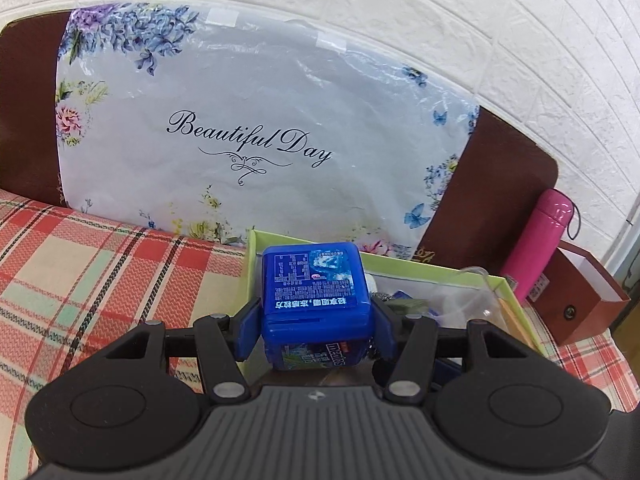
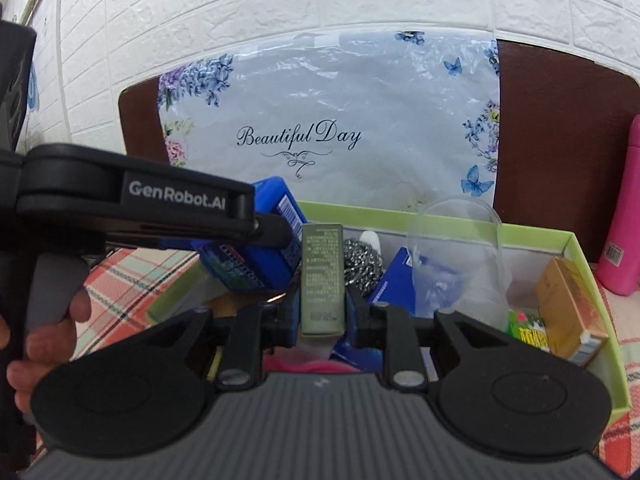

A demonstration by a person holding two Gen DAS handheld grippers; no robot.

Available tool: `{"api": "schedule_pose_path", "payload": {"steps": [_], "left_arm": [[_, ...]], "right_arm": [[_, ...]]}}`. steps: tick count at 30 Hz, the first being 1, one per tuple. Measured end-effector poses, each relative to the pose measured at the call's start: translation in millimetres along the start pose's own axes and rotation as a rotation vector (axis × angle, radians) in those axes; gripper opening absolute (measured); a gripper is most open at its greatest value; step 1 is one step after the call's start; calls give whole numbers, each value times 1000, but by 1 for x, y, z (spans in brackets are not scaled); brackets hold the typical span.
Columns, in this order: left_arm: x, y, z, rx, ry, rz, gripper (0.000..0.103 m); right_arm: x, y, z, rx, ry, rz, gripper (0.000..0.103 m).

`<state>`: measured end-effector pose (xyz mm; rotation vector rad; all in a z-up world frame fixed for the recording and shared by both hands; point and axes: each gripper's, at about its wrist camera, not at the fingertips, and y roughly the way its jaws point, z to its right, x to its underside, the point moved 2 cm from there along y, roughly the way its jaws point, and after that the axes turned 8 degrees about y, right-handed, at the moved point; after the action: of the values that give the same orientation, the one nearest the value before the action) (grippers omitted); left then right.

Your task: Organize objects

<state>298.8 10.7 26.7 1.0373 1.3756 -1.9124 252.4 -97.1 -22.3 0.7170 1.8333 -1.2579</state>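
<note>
Left claw [image 1: 316, 312] clamped a glossy blue plastic mint box [image 1: 314, 296] mid-frame; right claw [image 2: 322, 312] gripped a slim grey-green carton [image 2: 322, 276], with steel scourer [image 2: 362, 266] and clear cup [image 2: 460, 252] crowding the green box [image 2: 580, 248] behind.

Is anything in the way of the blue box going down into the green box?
The left gripper holds the blue box over the green box's left end. Below and beside it sit the right gripper's grey-green carton and a steel scrubber, crowding that spot.
</note>
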Motion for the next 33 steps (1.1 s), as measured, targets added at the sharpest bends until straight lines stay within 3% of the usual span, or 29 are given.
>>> {"api": "schedule_pose_path", "payload": {"steps": [5,8,9,13,18,21,26,30,33], "left_arm": [[3,5,-1,10,5,30,59],[5,2,-2,41,-1,49,70],[6,-2,-2,48,-7,56,73],[6,-21,3,22,-4,97,81],[6,-57,9,-13,-1,167,87],[11,-79,17,-26,18,192,88],[31,-108,34,-79,64,140,91],[56,-123,46,-180,85,64,91],[75,-133,54,-204,83,27,91]], "right_arm": [[5,15,2,-6,-12,-26,22],[9,12,2,-12,-14,-20,25],[10,10,2,-15,-21,-16,28],[10,-8,1,-19,-46,24,59],[15,-37,-3,10,-69,86,68],[20,-56,-4,19,-69,109,80],[32,-92,-1,40,-42,131,103],[47,-121,0,74,-52,123,103],[57,-140,5,108,-40,93,103]]}}
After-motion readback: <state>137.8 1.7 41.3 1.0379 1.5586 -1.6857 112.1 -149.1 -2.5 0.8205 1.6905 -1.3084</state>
